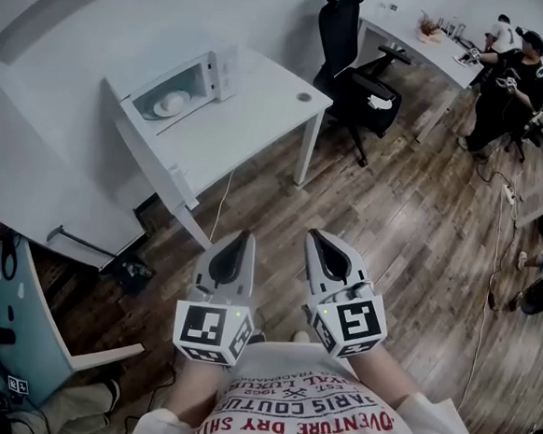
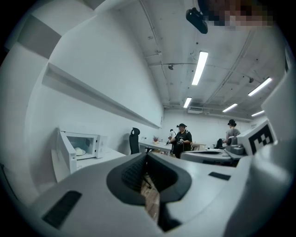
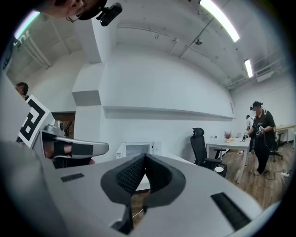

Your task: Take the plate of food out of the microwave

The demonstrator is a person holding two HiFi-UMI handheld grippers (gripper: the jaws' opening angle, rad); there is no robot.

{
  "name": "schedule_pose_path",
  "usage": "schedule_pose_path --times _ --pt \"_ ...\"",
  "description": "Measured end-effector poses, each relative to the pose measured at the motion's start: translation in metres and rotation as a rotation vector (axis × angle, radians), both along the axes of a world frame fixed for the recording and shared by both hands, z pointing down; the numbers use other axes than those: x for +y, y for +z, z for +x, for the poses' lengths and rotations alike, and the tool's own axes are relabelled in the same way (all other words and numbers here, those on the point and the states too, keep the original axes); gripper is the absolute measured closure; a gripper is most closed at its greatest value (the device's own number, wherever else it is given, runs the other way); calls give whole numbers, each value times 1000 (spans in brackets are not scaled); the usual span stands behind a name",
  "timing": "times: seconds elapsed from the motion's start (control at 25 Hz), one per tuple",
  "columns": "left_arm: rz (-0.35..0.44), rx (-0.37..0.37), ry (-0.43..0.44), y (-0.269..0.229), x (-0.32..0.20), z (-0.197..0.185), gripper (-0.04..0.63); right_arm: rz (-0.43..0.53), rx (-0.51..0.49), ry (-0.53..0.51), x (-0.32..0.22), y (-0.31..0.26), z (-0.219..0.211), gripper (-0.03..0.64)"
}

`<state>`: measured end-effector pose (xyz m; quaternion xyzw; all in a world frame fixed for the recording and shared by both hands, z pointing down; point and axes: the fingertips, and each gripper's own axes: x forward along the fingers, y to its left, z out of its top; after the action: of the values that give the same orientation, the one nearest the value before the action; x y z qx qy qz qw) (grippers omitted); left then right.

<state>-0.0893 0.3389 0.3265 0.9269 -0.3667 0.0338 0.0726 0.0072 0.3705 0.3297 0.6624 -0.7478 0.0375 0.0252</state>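
Microwave [image 1: 223, 71] open; plate [image 1: 171, 103] with pale food inside.

A white desk [image 1: 251, 116] stands on the wooden floor [image 1: 419, 242] with a black chair [image 1: 353, 73] just beside its far corner, a person [image 1: 506, 94] in black stands by a far desk [image 1: 425, 47], and a teal chair [image 1: 10, 331] sits at lower left.
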Motion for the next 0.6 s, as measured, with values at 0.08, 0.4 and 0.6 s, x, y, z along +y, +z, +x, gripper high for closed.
schedule_pose_path --times 0.08,0.4,0.6 --pt "-5 0 12 2 -6 -6 588 -4 -4 11 -5 2 -5 606" --pt "-35 17 51 18 -29 -27 589 -17 9 50 -28 19 -22 606" --pt "-74 20 62 36 -41 -13 589 -35 -18 69 -41 34 -5 606"
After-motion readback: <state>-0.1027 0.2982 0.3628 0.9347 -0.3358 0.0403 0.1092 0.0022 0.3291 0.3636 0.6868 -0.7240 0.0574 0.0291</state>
